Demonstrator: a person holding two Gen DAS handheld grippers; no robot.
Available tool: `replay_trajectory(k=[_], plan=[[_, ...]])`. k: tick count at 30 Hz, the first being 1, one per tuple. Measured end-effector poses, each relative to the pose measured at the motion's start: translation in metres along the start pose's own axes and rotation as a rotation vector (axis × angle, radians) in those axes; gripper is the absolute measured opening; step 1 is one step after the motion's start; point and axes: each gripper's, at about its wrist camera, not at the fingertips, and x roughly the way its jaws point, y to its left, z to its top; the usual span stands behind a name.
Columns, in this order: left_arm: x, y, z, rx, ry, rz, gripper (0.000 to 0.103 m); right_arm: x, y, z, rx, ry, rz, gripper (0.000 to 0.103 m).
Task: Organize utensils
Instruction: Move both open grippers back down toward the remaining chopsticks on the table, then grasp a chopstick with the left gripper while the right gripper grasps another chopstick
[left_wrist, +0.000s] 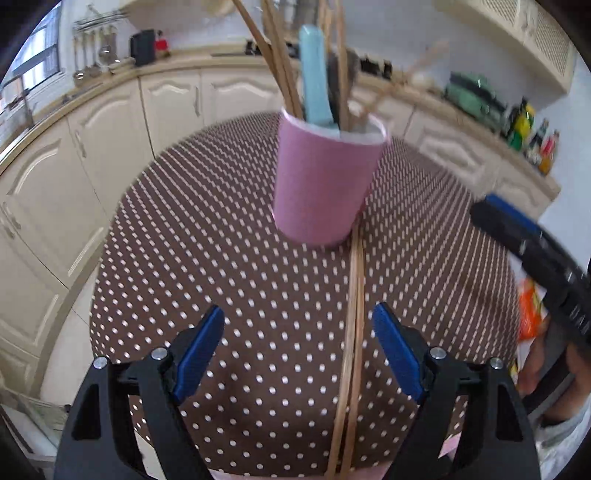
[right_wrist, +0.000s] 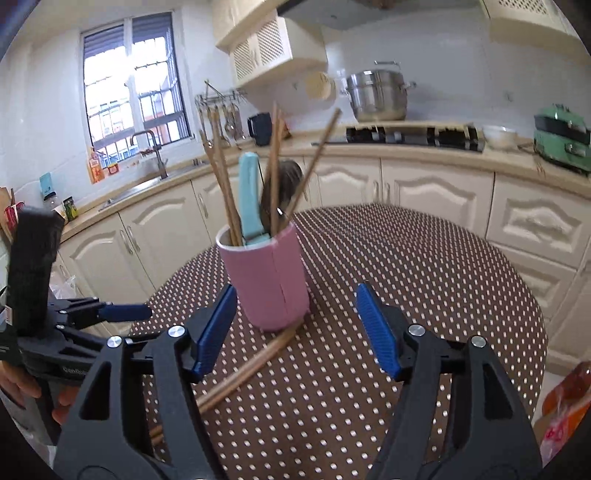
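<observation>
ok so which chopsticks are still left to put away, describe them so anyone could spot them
Start at the round table with the brown dotted cloth and find the pink cup full of utensils. At its base a pair of wooden chopsticks lies flat on the cloth. Every other chopstick stands upright inside the cup.

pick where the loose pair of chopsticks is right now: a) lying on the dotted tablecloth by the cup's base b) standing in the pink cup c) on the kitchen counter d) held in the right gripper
a: the loose chopsticks lie flat on the tablecloth, one end at the base of the pink cup.
</observation>
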Motion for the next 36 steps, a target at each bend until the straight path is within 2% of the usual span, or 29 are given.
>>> replay_trajectory(k=[6, 13, 18, 22, 36], plan=[[0.022, -0.007, -0.006, 0.052, 0.074, 0.027, 0.081, 0.009, -0.014, -0.016, 0.044, 0.074, 0.007, 0.068], [0.046, -0.02, -0.004, 0.099, 0.124, 0.06, 0.081, 0.012, -0.027, -0.028, 0.067, 0.113, 0.009, 0.068], [0.054, -0.025, -0.003, 0.099, 0.13, 0.056, 0.081, 0.012, -0.034, -0.033, 0.088, 0.126, 0.015, 0.069], [0.054, -0.035, -0.002, 0.117, 0.131, 0.081, 0.081, 0.01, -0.038, -0.036, 0.101, 0.138, 0.018, 0.069], [0.05, -0.03, 0.002, 0.138, 0.145, 0.106, 0.081, 0.009, -0.048, -0.033, 0.117, 0.16, 0.029, 0.069]])
